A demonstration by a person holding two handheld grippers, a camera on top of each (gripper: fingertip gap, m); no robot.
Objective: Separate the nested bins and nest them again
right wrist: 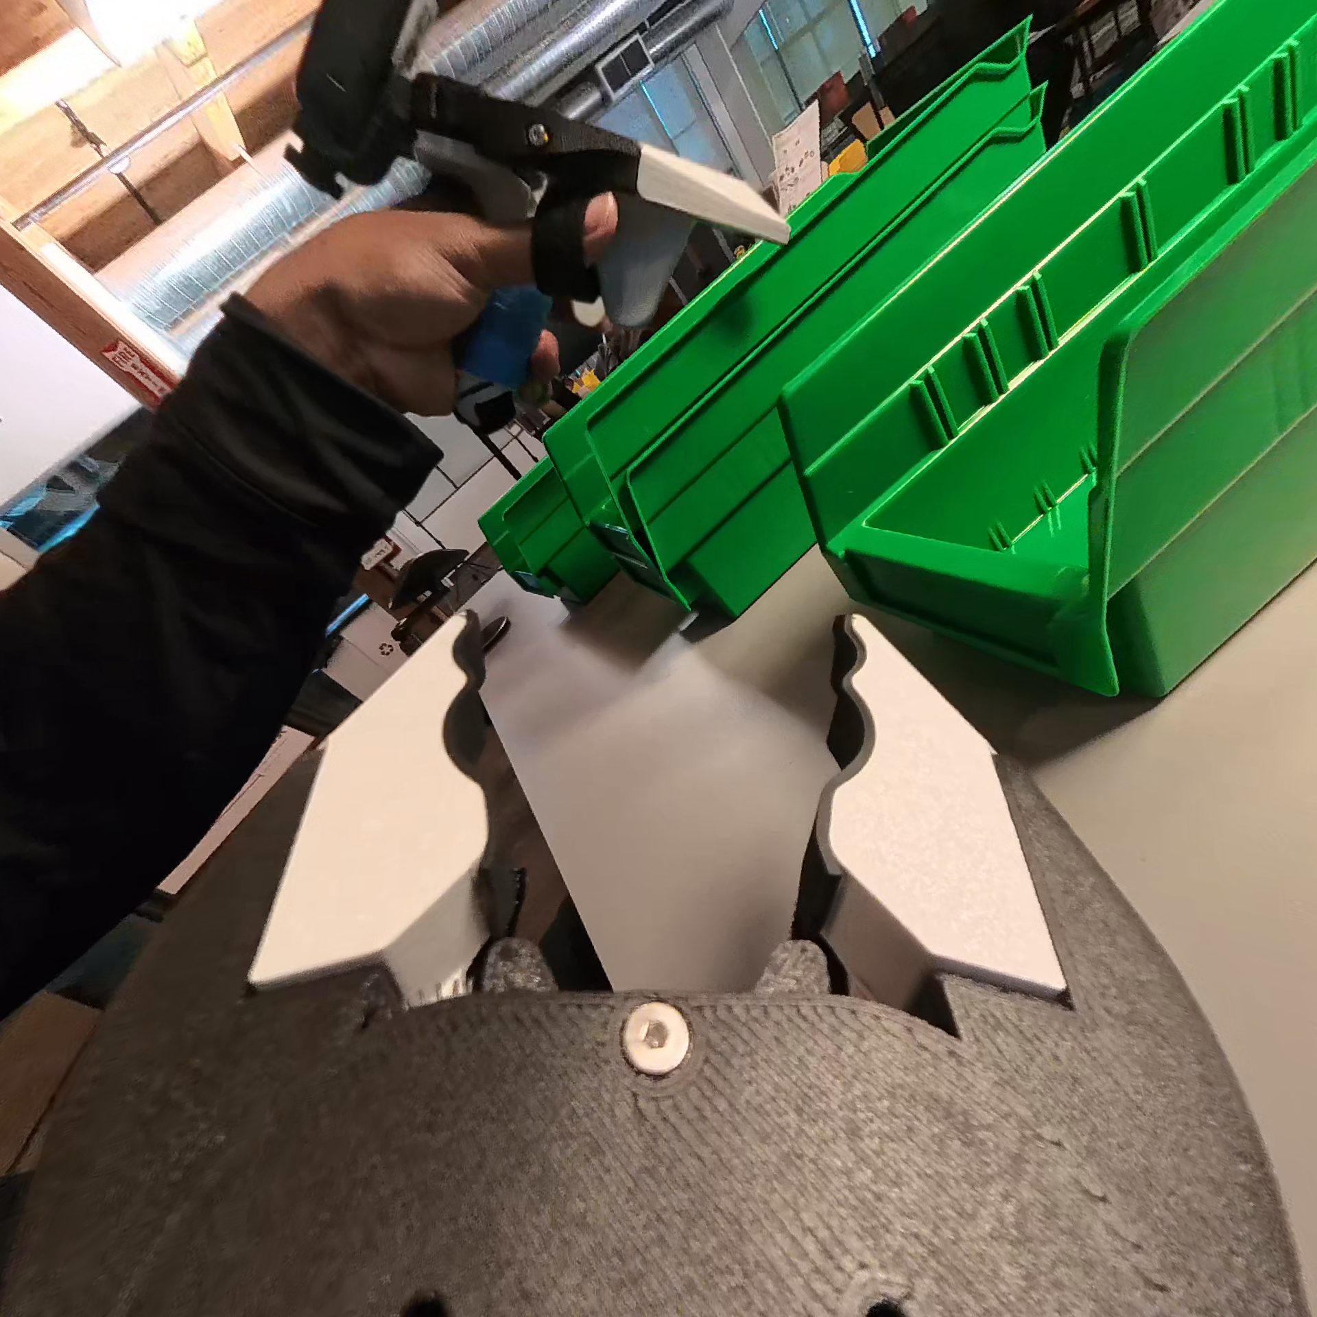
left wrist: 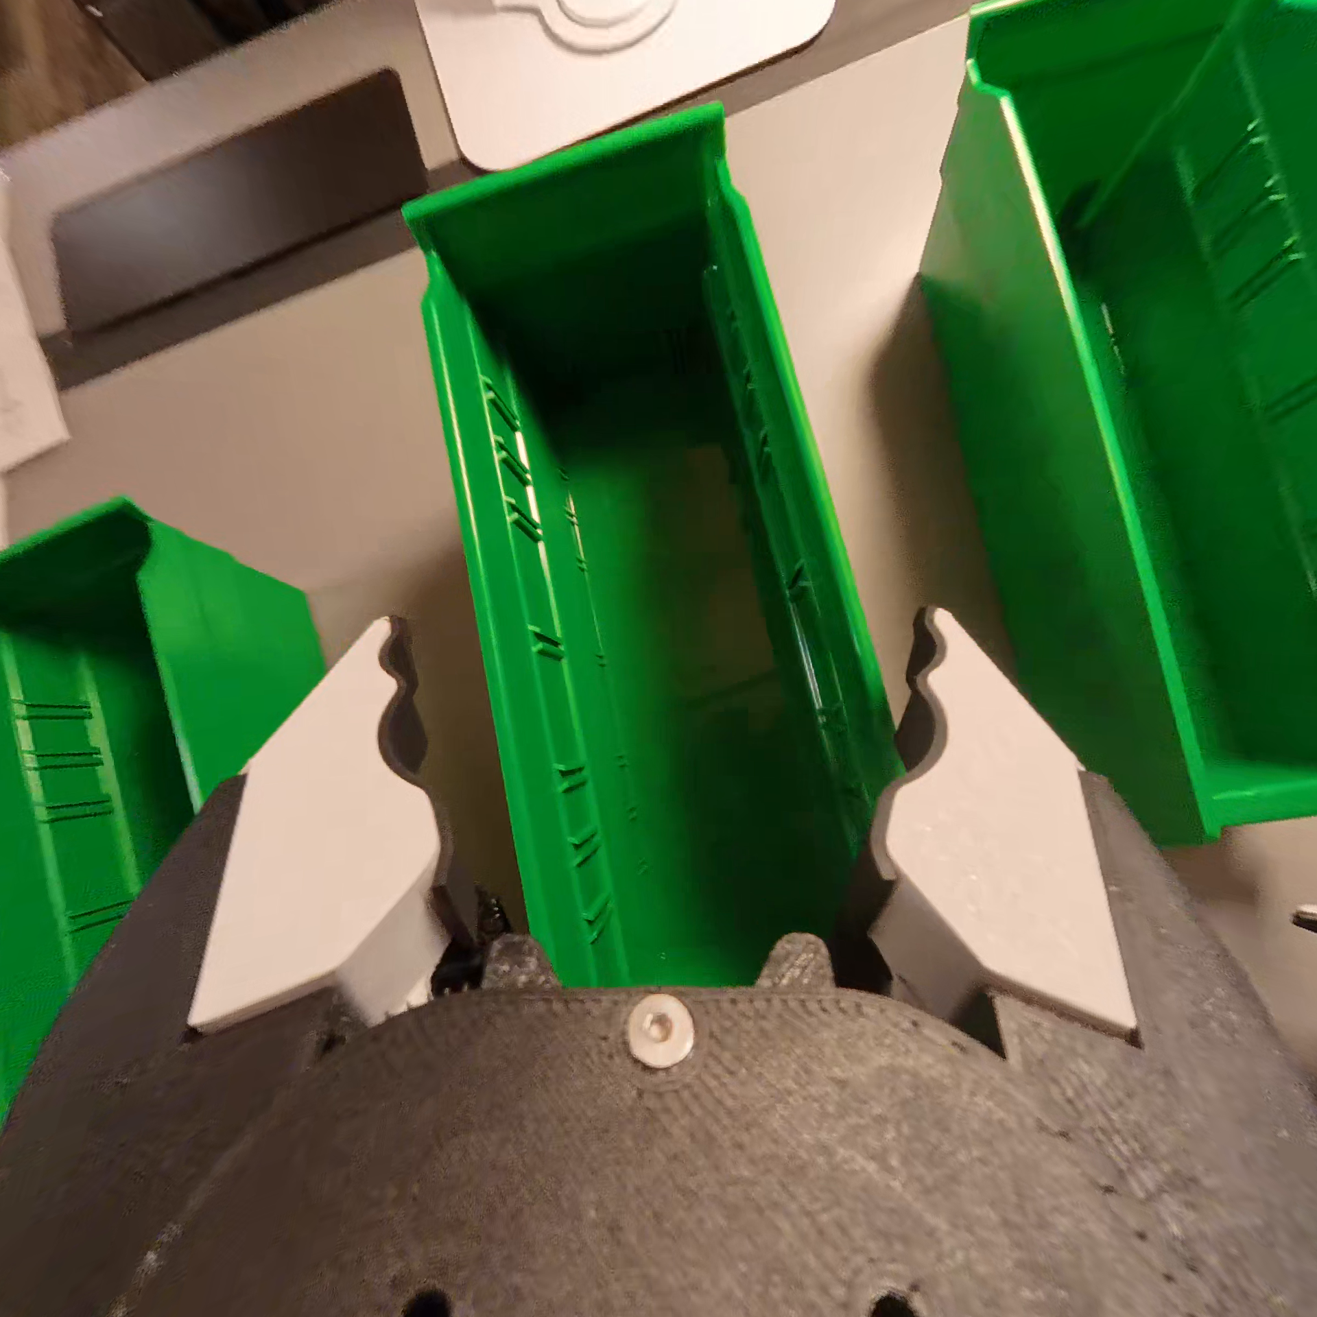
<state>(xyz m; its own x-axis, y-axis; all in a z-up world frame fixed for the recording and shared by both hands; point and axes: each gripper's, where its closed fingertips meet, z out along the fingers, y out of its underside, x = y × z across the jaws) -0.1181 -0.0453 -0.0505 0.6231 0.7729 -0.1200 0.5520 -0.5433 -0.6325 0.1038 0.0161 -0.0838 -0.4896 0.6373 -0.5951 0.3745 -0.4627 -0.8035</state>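
In the left wrist view I look down into a long green bin (left wrist: 641,570) standing on the beige table (left wrist: 285,463). My left gripper (left wrist: 663,634) is open and straddles the bin's near end. The left pad (left wrist: 399,713) stands clearly apart from the bin wall, and the right pad (left wrist: 919,713) sits close beside it. A second green bin (left wrist: 85,677) lies to the left and a third (left wrist: 1140,427) to the right. My right gripper (right wrist: 659,627) is open and empty over bare table. The three bins (right wrist: 713,463) lie beyond it, with the left gripper (right wrist: 705,278) above them.
A person's hand and dark sleeve (right wrist: 214,499) hold the left gripper at the upper left of the right wrist view. A white moulded plate (left wrist: 620,71) and a dark flat slab (left wrist: 228,199) lie past the bins. The table edge (right wrist: 541,784) runs under my right gripper.
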